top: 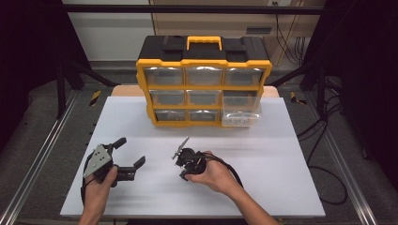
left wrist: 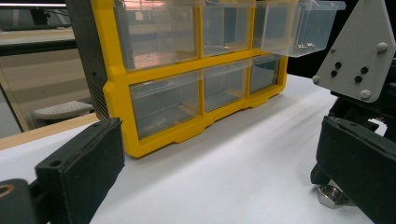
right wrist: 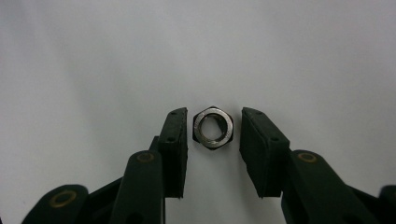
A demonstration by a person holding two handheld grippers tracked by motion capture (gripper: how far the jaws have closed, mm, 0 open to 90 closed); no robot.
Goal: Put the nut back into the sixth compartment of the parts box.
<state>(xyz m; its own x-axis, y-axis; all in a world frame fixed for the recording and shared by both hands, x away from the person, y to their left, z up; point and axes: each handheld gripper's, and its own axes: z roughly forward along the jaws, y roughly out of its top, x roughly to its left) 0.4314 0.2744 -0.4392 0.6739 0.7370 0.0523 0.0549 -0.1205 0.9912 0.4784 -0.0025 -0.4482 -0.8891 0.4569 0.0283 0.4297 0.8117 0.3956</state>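
High view: a yellow-and-black drawer organizer (top: pixel 203 79) stands in the upper middle of the frame on a white table (top: pixel 281 178), its lower-right clear drawer (top: pixel 241 115) pulled out. At lower left the left gripper (top: pixel 129 152) rests on the table with its jaws spread wide and nothing between them. At lower centre the right gripper (top: pixel 182 164) points down at the table; the nut is too small to make out here.

Left gripper view: the wide-set jaws frame the organizer in the upper half. At the lower right edge a steel hex nut (left wrist: pixel 332 195) lies on the white surface under the right gripper's tip.

Right gripper view: the hex nut (right wrist: pixel 213 127) lies flat, hole upward, at the frame's centre, squarely between the right gripper (right wrist: pixel 213 130) pads. The jaws are partly closed, with a narrow gap on each side, so nothing is gripped yet. The right hand is the one placed to take it.
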